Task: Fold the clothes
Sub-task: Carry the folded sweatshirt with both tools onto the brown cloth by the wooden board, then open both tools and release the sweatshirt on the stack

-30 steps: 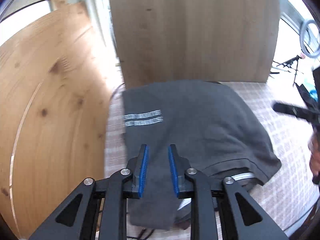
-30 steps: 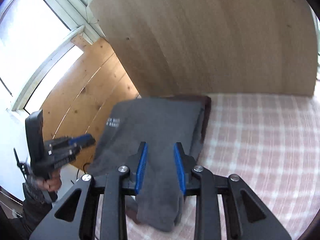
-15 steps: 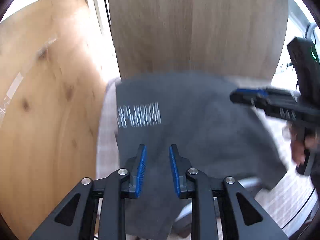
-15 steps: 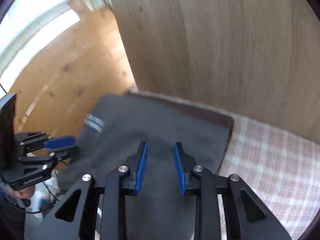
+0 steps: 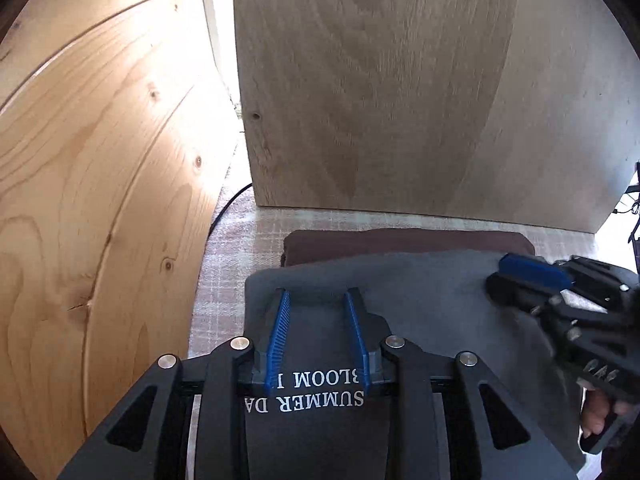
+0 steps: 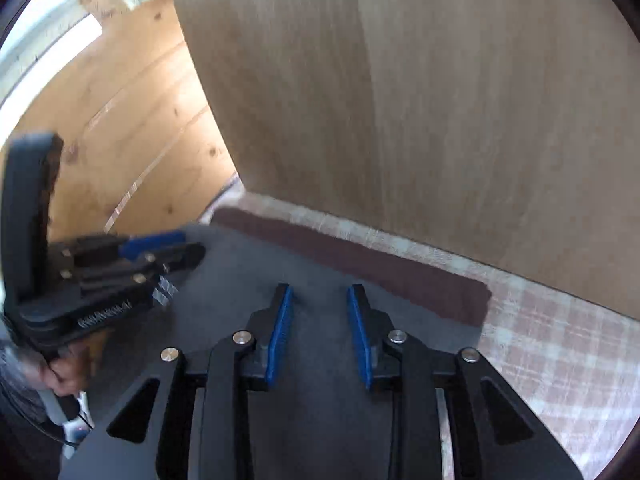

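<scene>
We see a dark grey T-shirt (image 5: 420,312), printed in white with the words "SUMMER" and "BLOOM", lying folded on top of a folded maroon garment (image 5: 404,240), whose far edge shows beyond it; both rest on a surface covered by a pink checked cloth (image 6: 560,340), close to a tall wooden board (image 5: 380,88) at the back and a pine panel (image 5: 100,180) to the left. We judge the shirt to be light, soft and limp, so it will sag and lose its fold if lifted by one point; the safest hold looks like a pinch on a folded edge or corner at each side, both layers together. Our left gripper (image 5: 318,322) sits low over the shirt's left part, pointing forward toward the board, its blue-padded jaws spread with only cloth visible between them. Our right gripper (image 6: 320,320) hovers over the shirt's right part at a similar low forward tilt, jaws also spread and pinching nothing. Each gripper appears in the other's view, side by side, angled slightly inward.
</scene>
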Available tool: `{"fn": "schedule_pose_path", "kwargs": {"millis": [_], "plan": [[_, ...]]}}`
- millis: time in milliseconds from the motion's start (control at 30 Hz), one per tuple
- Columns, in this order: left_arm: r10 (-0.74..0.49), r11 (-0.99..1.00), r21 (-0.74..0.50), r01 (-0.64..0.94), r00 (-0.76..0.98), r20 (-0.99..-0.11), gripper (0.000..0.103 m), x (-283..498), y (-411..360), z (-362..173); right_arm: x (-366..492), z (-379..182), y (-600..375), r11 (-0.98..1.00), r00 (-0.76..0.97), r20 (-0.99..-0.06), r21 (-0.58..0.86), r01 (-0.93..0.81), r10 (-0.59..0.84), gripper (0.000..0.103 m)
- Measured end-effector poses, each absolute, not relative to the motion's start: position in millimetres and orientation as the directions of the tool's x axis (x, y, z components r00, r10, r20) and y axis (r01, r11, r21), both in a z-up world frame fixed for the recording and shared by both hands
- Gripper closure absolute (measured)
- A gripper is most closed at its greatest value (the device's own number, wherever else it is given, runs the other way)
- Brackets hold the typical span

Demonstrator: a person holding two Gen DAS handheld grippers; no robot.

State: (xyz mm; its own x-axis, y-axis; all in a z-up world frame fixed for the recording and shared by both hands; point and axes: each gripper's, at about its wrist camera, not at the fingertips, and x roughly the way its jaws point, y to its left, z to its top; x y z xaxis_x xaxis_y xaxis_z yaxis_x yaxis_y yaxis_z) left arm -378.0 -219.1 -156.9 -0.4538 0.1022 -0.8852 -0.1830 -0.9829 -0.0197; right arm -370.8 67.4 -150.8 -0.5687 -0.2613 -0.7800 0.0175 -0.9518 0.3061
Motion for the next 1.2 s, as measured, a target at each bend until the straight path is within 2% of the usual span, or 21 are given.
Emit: {"fn": "schedule_pose_path", "kwargs": {"millis": [67,133,200,267,467,633,867,900,1000,1200], "plan": [[0.068,-0.987,0.008,-0.162,-0.462,-0.884,0.076,-367,-221,-148,-353,-135,70,-0.948,-0.594,-0.758,0.316,0.030,-0.271,0.073],[0.037,-0.990,0.033,-0.141,-0.469,-0.882,0.073,-355,-223,-138,-334,-121,71,-0.943,-0.607,-0.741,0.329,0.043,-0.286,0.067],[0.067,-0.991,-0.002,-0.135,-0.483,-0.873,0.065,-330,-225,-129,-313,-112,64,-0.945,-0.608,-0.738,0.322,0.064,-0.293,0.062],[0.094,-0.991,-0.033,-0.130,-0.495,-0.864,0.063,-305,-227,-120,-292,-107,54,-0.945,-0.602,-0.739,0.315,0.087,-0.302,0.061],[0.049,-0.982,0.040,-0.184,-0.452,-0.891,0.060,-264,-212,-147,-267,-137,24,-0.951,-0.527,-0.796,0.294,0.095,-0.298,0.061],[0.047,-0.987,0.021,-0.158,-0.413,-0.910,0.058,-265,-219,-174,-268,-153,10,-0.962,-0.492,-0.828,0.260,0.086,-0.268,0.061],[0.032,-0.989,0.035,-0.141,-0.443,-0.896,0.058,-252,-220,-152,-253,-126,12,-0.966,-0.525,-0.814,0.247,0.073,-0.248,0.061],[0.033,-0.990,0.034,-0.140,-0.451,-0.892,0.057,-251,-222,-150,-249,-121,13,-0.966,-0.531,-0.811,0.248,0.067,-0.245,0.060],[0.029,-0.989,0.044,-0.143,-0.475,-0.879,0.056,-236,-222,-131,-234,-116,16,-0.970,-0.548,-0.806,0.239,0.042,-0.222,0.047],[0.031,-0.986,0.060,-0.155,-0.525,-0.850,0.052,-208,-221,-105,-205,-105,21,-0.977,-0.540,-0.825,0.212,-0.027,-0.164,0.046]]}}
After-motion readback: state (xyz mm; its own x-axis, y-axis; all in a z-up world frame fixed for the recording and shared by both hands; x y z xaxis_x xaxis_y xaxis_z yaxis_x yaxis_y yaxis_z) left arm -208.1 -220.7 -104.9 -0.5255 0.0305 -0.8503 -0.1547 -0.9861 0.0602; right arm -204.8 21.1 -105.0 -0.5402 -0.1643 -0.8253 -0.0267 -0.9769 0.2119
